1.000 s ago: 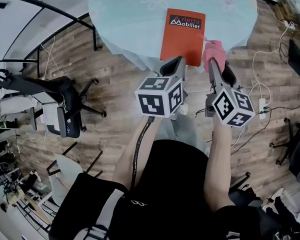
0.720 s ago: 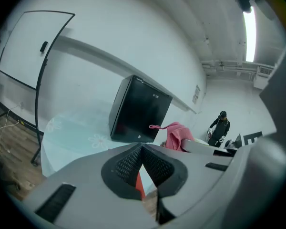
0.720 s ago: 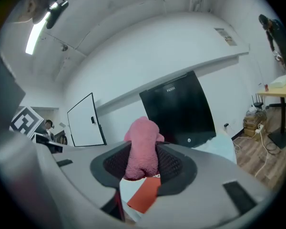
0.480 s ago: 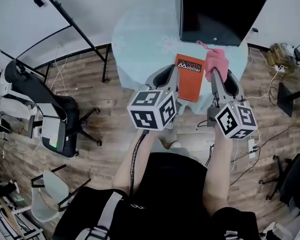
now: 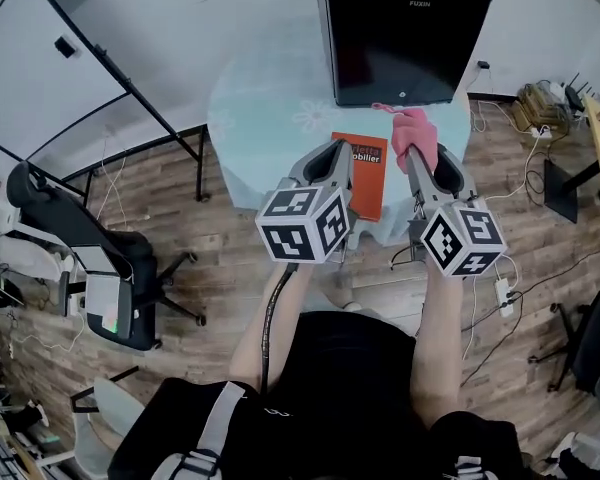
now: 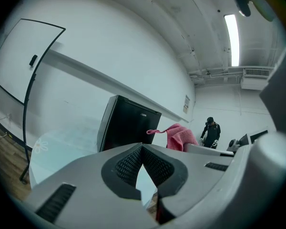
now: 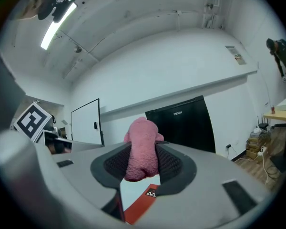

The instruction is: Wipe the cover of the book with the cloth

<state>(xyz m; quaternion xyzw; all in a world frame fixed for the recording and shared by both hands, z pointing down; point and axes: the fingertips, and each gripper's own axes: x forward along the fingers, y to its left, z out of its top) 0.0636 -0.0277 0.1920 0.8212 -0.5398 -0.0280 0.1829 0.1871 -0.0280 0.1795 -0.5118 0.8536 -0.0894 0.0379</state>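
Up and away from the book [image 5: 365,180], lying near the front edge of the table [image 5: 270,118], both grippers are being lifted, the cloth [image 5: 412,133] being pinched by the right gripper [image 7: 143,152], ready for wiping, while the left gripper [image 6: 142,149] is being held pressed together, empty.

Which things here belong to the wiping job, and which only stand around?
For the job: pink cloth, held in the right tongs; orange book; round table under it.
Standing around: black cabinet, office chair, whiteboard.
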